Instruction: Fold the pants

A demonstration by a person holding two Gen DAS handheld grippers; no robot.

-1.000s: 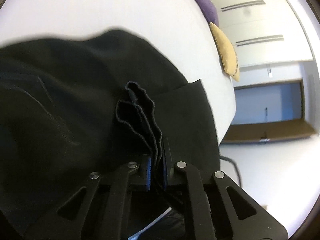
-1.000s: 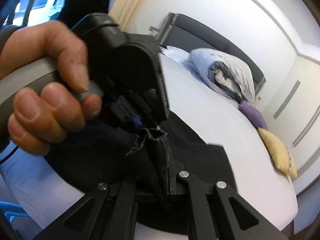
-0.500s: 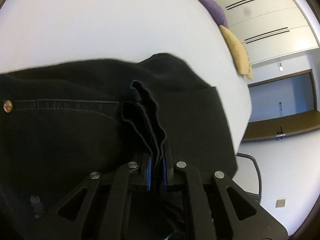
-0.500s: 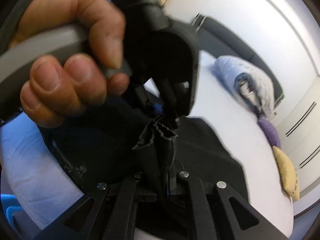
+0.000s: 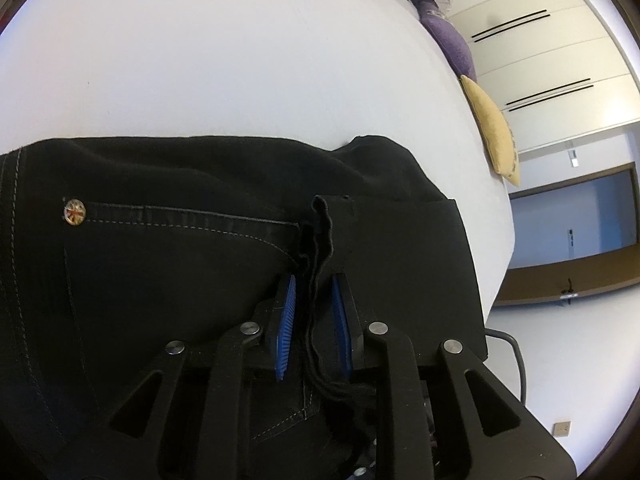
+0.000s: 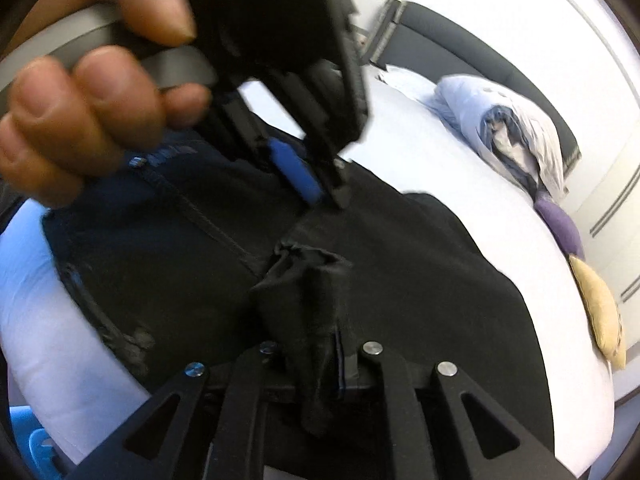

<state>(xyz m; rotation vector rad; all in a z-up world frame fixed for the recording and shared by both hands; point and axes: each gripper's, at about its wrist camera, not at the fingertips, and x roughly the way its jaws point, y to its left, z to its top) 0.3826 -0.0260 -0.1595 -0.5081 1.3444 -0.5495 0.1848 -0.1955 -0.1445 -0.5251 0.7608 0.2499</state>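
Observation:
Black pants point(image 5: 180, 264) lie folded over on the white bed point(image 5: 240, 60), with a back pocket seam and a metal rivet point(image 5: 75, 211) showing. My left gripper point(image 5: 314, 304) is open; its blue pads point(image 5: 286, 312) stand apart around a bunched black hem edge that lies loose between them. My right gripper point(image 6: 320, 344) is shut on a bunched fold of the pants point(image 6: 312, 280) near the bed's front edge. In the right wrist view the left gripper point(image 6: 320, 192) hovers just above the pants, held by a hand point(image 6: 80, 120).
A purple cushion point(image 5: 452, 40), a yellow cushion point(image 5: 496, 132) and rolled bedding point(image 6: 512, 128) lie at the head of the bed. White wardrobes point(image 5: 540, 60) and a doorway point(image 5: 572, 216) stand beyond the bed. A dark headboard point(image 6: 460, 56) runs behind.
My left gripper has opened and let go of the hem it was pinching. The pants have come down flat on the bed. The right gripper still grips its fold.

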